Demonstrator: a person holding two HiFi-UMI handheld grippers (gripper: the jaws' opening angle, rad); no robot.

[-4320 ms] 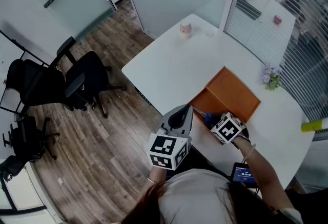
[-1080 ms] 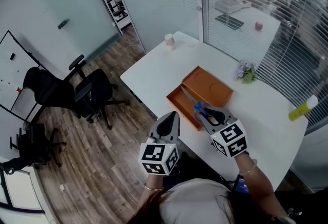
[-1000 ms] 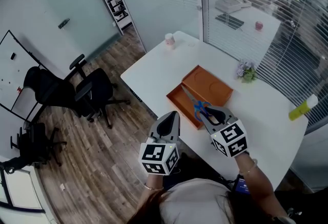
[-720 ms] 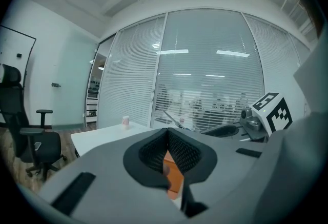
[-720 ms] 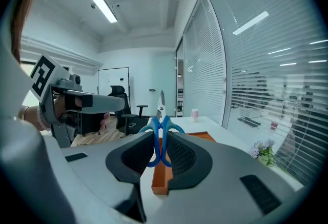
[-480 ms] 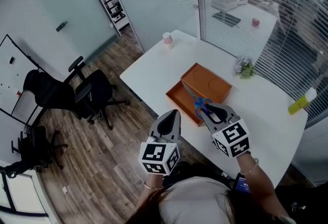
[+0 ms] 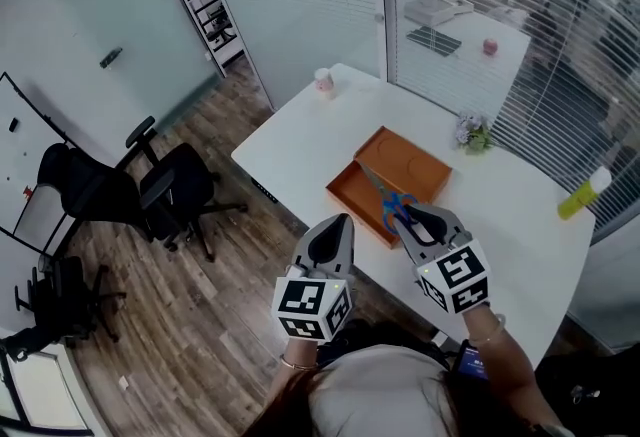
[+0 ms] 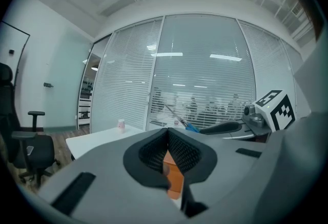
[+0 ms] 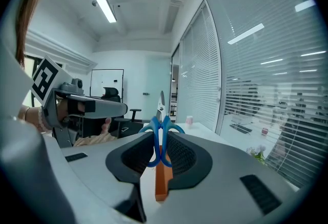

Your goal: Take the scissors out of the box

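Plainly the blue-handled steel scissors (image 7: 390, 203) sit in the right tongs (image 7: 410, 217), pads pressed on the handle loops, blades running up-left over the open orange box (image 7: 425, 168) on the white desk (image 7: 300, 130); the left tongs (image 7: 338, 228), closed on nothing, hang lower left, farther off. Only the head view shows the scissors above the box; the right gripper view shows the grip itself
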